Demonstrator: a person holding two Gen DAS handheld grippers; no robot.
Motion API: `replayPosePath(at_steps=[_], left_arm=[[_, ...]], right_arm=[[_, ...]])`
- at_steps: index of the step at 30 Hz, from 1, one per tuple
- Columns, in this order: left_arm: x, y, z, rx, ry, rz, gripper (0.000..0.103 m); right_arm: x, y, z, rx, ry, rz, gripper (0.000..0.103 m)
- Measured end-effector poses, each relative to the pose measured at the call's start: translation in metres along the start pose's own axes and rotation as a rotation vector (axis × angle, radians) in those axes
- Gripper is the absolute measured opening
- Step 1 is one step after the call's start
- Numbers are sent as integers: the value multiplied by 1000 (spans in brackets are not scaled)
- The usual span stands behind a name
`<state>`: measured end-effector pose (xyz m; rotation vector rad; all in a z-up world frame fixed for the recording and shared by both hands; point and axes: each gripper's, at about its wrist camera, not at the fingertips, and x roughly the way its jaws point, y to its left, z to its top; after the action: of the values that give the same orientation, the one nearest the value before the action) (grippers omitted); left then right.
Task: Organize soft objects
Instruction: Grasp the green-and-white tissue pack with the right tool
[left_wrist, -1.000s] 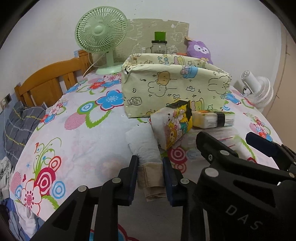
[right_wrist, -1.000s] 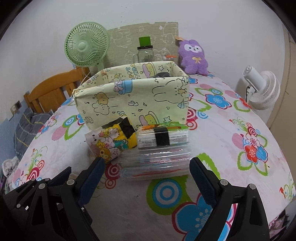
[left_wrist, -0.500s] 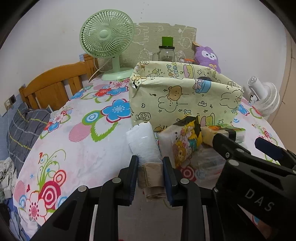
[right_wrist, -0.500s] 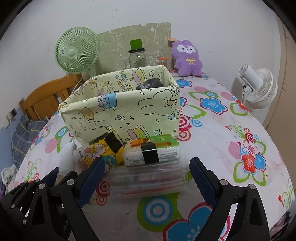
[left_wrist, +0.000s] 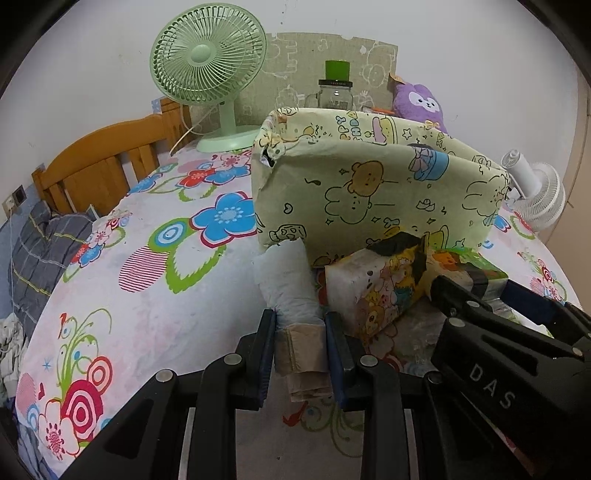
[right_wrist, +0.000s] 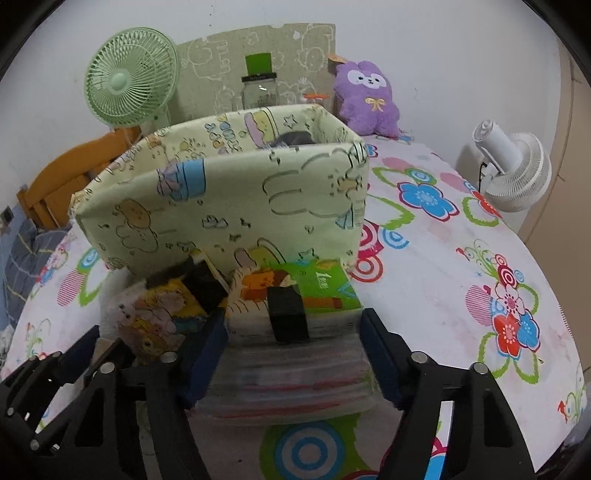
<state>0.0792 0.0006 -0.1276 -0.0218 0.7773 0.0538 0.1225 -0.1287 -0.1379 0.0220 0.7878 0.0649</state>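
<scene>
My left gripper (left_wrist: 300, 317) is shut on a soft white pack with a beige end (left_wrist: 288, 284), which lies on the flowered tablecloth and points at the bin. My right gripper (right_wrist: 291, 321) is closing its jaws; both blue pads touch the sides of a clear plastic pack (right_wrist: 288, 384) with a green tissue pack (right_wrist: 314, 291) on top. Between the two grippers leans a yellow cartoon-print tissue pack (right_wrist: 166, 314). Right behind these stands the pale yellow cartoon-print fabric bin (right_wrist: 221, 199), with something dark inside it.
A green fan (left_wrist: 207, 62), a glass jar (right_wrist: 260, 88) and a purple plush (right_wrist: 369, 99) stand behind the bin by the wall. A white fan (right_wrist: 513, 166) is at the right edge. A wooden chair back (left_wrist: 99, 166) and grey plaid cloth (left_wrist: 40, 251) lie left of the table.
Both grippers have moved forward toward the bin. The right jaws have narrowed from wide open until they touch the stacked packs. The left grip is unchanged.
</scene>
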Motion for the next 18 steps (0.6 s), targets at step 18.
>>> replayPosePath(at_steps=[18], left_arm=[[-37, -3, 1, 3, -79, 17, 25]], right_arm=[[-41, -1, -3, 8, -82, 37, 73]])
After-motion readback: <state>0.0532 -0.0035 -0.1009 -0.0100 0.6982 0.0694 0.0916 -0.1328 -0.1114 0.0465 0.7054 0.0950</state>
